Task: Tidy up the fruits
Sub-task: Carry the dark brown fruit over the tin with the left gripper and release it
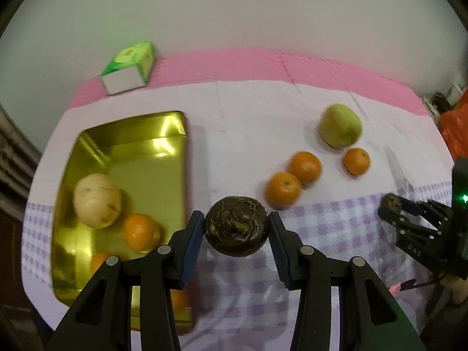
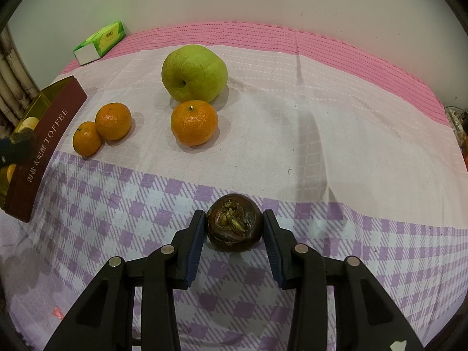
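Carrying 2 dark water chestnuts toward the gold tin

Left gripper point(image 1: 236, 228) is pinching a water chestnut point(image 1: 237, 229) across its flat sides, with the tin point(image 1: 175, 158) at 9 o'clock; right gripper point(image 2: 233, 228) is closing snugly around another chestnut point(image 2: 234, 226) low over the cloth point(image 2: 321, 146). Both are probably light, hard and slick-skinned; 3 tangerines point(image 2: 194, 122) are waiting at 11 o'clock.
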The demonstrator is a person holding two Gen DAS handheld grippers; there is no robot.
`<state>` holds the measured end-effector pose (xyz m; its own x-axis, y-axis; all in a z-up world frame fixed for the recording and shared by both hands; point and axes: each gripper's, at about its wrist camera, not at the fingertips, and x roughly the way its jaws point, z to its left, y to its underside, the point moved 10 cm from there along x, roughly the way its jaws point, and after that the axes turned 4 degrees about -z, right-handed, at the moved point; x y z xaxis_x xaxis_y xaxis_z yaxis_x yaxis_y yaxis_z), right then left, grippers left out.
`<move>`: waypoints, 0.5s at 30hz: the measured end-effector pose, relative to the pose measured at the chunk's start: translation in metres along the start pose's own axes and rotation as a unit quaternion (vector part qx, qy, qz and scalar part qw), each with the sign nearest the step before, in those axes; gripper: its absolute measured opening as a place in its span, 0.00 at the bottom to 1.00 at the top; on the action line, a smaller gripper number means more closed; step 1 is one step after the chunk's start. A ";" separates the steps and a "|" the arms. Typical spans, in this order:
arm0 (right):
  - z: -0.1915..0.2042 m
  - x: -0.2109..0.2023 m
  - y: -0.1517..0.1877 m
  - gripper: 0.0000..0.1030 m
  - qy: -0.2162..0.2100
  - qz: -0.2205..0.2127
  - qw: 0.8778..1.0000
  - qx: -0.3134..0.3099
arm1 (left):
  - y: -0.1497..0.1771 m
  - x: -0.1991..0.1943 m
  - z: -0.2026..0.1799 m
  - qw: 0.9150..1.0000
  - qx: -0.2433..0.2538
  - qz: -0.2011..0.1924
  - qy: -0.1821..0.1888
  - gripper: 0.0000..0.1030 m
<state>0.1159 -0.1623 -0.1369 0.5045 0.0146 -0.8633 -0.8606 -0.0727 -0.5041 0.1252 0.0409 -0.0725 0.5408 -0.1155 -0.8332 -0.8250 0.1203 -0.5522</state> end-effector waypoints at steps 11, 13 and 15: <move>-0.001 0.001 0.000 0.36 0.001 0.000 1.000 0.000 | 0.006 0.002 0.074 0.998 -0.041 0.010 -0.050 0.44; -0.001 0.001 -0.001 0.36 0.001 -0.001 1.000 0.001 | 0.010 0.005 0.080 0.997 -0.045 0.015 -0.054 0.44; -0.001 0.002 -0.001 0.36 0.001 -0.002 1.000 0.002 | 0.015 0.008 0.087 0.997 -0.046 0.022 -0.057 0.44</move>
<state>0.1174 -0.1636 -0.1379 0.5079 0.0121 -0.8613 -0.8589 -0.0686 -0.5075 0.1315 0.1275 -0.0899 0.5148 0.0022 -0.8573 -0.8569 0.0318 -0.5145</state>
